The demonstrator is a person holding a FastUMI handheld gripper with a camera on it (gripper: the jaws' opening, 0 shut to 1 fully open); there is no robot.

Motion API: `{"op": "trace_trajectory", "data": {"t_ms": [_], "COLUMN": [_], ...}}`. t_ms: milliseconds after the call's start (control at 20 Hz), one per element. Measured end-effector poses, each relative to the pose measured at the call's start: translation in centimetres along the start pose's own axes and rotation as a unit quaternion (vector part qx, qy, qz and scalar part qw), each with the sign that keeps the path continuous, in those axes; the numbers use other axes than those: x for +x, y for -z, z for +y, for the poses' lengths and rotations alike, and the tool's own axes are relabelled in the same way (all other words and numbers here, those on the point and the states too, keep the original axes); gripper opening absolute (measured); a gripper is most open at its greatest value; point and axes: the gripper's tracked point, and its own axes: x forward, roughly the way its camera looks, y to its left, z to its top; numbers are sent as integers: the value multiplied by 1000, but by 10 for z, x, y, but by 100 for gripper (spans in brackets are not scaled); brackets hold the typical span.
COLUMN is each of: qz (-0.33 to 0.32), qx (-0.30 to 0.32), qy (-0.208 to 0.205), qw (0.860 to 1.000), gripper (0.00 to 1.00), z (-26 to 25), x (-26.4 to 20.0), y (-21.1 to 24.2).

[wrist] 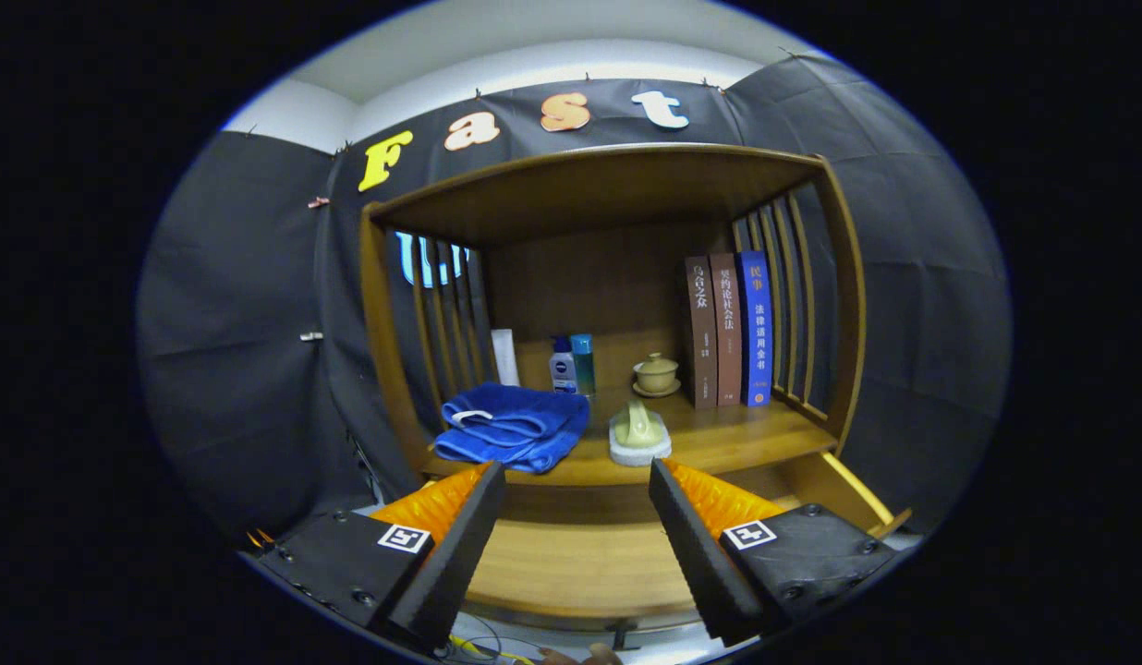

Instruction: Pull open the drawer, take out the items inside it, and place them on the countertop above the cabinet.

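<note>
My gripper (576, 545) jaws are wide apart, holding nothing; the drawer (571, 563) below the towel (514, 427) looks empty, so I might bump it.

Gripper (576, 531) fingers hide the open drawer's (571, 563) corners.

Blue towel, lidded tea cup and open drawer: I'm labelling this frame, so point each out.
Blue towel (514, 427): gripper view, top fold.
Lidded tea cup (656, 372): gripper view, bowl side.
Open drawer (571, 563): gripper view, bare bottom between the open gripper (576, 494) fingers.
</note>
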Motion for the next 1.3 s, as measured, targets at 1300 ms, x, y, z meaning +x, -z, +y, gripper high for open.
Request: {"op": "trace_trajectory", "data": {"t_ms": [1300], "qz": [93], "qx": [-9], "qy": [79], "qw": [993], "gripper": [100], "z": [-48], "x": [-2], "y": [144]}}
